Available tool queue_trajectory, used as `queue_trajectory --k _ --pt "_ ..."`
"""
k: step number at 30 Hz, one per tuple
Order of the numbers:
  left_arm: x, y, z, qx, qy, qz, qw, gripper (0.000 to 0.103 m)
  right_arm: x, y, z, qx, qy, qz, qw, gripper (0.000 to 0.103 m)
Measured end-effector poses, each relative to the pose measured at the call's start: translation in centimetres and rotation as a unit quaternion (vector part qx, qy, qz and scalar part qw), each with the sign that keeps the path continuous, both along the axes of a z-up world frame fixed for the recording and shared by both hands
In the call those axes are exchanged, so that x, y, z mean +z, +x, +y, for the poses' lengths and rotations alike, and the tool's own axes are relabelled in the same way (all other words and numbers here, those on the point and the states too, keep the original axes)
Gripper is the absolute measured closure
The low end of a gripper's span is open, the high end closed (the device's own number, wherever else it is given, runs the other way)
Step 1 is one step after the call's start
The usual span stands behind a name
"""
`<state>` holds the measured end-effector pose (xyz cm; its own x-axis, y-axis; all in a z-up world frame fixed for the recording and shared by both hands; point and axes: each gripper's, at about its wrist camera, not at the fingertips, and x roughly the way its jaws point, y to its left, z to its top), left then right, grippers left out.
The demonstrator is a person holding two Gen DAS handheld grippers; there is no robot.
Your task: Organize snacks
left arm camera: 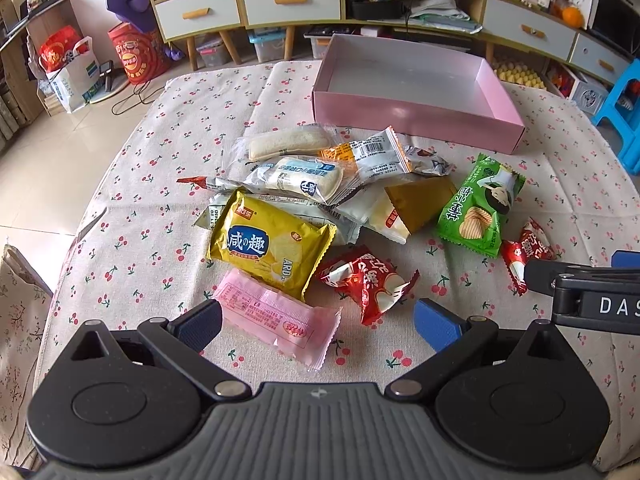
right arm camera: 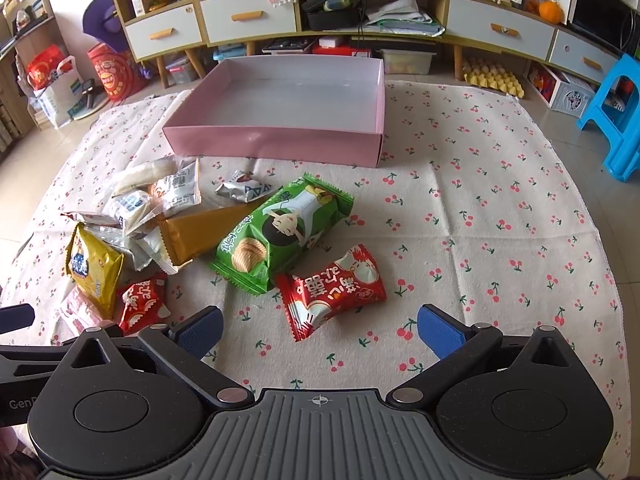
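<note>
Both tongs, left tongs (left arm camera: 318, 326) and right tongs (right arm camera: 319, 330), are hanging wide open, empty. Pink wafer packet (left arm camera: 278, 316) is lying between left pads, well short of the pink box (right arm camera: 280, 146); pinch its middle, avoiding crimped ends.

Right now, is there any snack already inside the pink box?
No, the pink box shows only its bare floor, and all snack packets lie on the cloth in front of it.

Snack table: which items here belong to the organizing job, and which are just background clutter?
Job: pink box, green chip bag, red snack packet, yellow cracker pack, pink wafer pack.
Background: blue stool, oranges, egg tray.
</note>
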<state>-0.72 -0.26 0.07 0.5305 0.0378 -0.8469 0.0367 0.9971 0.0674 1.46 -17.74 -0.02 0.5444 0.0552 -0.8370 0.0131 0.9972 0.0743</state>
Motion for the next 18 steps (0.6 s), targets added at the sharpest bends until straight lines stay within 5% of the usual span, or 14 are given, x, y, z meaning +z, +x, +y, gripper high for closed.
queue_trajectory --k 18 --pt "-0.16 -0.09 0.09 -0.001 0.000 0.002 1.0000 0.001 0.02 -0.05 0.06 0.000 0.000 0.000 1.000 0.000"
